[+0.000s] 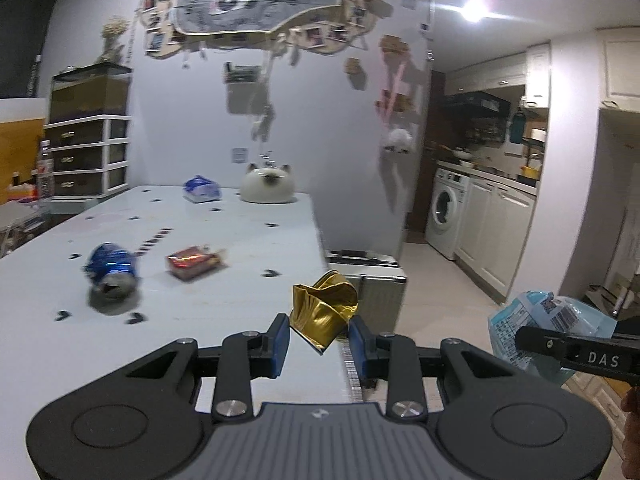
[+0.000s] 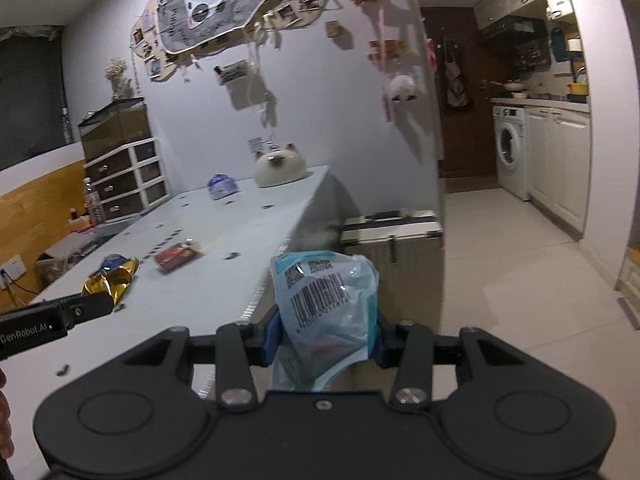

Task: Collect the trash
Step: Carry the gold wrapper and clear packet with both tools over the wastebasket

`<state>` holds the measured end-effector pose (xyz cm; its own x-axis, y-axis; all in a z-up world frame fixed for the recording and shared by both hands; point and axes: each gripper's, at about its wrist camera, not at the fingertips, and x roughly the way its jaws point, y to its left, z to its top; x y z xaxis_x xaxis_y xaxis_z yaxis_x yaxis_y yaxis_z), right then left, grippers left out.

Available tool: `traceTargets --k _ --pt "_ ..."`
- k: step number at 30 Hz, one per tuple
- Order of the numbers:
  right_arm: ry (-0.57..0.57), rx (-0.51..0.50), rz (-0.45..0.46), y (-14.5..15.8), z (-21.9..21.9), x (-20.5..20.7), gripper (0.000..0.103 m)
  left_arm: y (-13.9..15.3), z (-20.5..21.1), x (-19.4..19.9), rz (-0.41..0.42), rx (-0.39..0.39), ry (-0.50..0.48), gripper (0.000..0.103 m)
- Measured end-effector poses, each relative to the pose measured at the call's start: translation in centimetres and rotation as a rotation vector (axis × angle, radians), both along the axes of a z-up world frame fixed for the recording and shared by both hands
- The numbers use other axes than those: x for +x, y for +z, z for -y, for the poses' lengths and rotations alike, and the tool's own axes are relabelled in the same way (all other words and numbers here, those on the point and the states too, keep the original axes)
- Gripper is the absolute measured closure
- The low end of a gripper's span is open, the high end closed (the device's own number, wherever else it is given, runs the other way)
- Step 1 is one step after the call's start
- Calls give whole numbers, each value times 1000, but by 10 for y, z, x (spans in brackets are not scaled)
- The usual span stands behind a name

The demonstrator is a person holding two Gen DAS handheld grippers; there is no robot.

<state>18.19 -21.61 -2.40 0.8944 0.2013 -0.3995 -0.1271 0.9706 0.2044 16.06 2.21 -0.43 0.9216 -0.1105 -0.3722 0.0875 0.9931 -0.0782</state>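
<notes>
My left gripper (image 1: 319, 340) is shut on a crumpled gold foil wrapper (image 1: 325, 312) and holds it above the right edge of the white table (image 1: 224, 280). My right gripper (image 2: 326, 336) is shut on a light blue plastic bag with a barcode (image 2: 324, 300), held beyond the table's edge over the floor. The bag also shows in the left wrist view (image 1: 552, 328), and the gold wrapper in the right wrist view (image 2: 110, 282). On the table lie a crushed blue can (image 1: 112, 276), a red snack packet (image 1: 194, 261) and a blue-white wrapper (image 1: 201, 190).
A white cat-shaped container (image 1: 266, 186) stands at the table's far end. A silver case (image 2: 394, 240) stands on the floor beside the table. A drawer unit (image 1: 86, 156) stands at the back left. A washing machine (image 1: 446, 210) and kitchen cabinets are at the right.
</notes>
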Motion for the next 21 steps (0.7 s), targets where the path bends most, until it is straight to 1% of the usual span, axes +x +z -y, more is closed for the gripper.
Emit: traceTargets --k 6,11,15,21 --pt "-53 -40 -1 -7 42 -8 58 -10 52 6 -15 9 -77 70" --pt "-101 -59 -25 -19 75 -11 58 -22 90 14 -35 10 -135 70" --pt "-142 -61 -61 -36 101 -10 58 -38 120 23 -69 16 -183 70" --pt "-193 -50 -139 -73 134 -4 58 -74 157 44 -147 18 -236 70"
